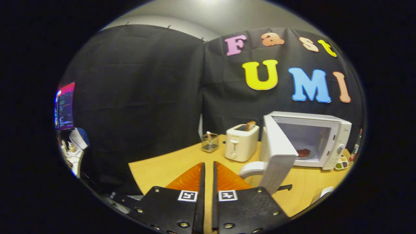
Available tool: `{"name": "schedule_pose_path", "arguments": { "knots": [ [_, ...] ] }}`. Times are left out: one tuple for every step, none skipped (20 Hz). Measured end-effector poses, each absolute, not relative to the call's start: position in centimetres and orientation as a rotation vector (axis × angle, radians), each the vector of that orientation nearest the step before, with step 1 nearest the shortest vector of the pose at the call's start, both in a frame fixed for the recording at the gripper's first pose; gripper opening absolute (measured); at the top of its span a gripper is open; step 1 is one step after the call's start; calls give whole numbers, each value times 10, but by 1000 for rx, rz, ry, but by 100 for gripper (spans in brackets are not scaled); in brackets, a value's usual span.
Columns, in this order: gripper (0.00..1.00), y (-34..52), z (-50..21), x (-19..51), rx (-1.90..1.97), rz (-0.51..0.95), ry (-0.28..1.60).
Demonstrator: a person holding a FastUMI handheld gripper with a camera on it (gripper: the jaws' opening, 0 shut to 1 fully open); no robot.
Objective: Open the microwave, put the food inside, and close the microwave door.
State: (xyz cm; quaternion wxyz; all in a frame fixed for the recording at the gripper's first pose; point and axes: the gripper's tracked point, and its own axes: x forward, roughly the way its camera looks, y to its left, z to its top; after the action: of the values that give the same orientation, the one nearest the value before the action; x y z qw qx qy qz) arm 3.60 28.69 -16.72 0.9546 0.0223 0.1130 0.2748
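Fingers: I see the gripper (208, 175) with its two fingers drawn close together, a thin gap between them and nothing held.
Microwave: the microwave (320, 139) stands on the bench (162, 165), beyond the fingers and off to their right.
Door: the microwave door (276, 152) hangs wide open, swung out toward me (its inner face turned to the cavity).
Food: the food (304, 152), a reddish-brown piece, lies on a plate (308, 156) inside the cavity; what kind of food it is I cannot make out.
Toaster: a toaster (241, 143) sits just left of the open door, a slice of bread (250, 125) sticking up from it.
Basket: a small wire basket (210, 143) stands left of the toaster.
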Motion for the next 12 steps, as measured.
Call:
{"name": "schedule_pose_path", "arguments": {
  "knots": [
    [7, 289, -177, 44, 63, 560, 246],
    [1, 282, -184, 48, 70, 550, 252],
    [1, 273, -189, 52, 59, 519, 242],
    [1, 260, -191, 55, 37, 485, 231],
    [1, 247, -193, 59, 16, 458, 222],
    [1, 237, -199, 61, 11, 436, 222],
    [2, 226, -202, 65, 15, 419, 227],
    [2, 215, -205, 69, 25, 400, 231],
    [2, 203, -207, 75, 32, 379, 236],
    [1, 191, -208, 80, 38, 352, 242],
    [2, 179, -210, 87, 44, 326, 249],
    [2, 169, -210, 93, 49, 304, 249]
  ]
}}
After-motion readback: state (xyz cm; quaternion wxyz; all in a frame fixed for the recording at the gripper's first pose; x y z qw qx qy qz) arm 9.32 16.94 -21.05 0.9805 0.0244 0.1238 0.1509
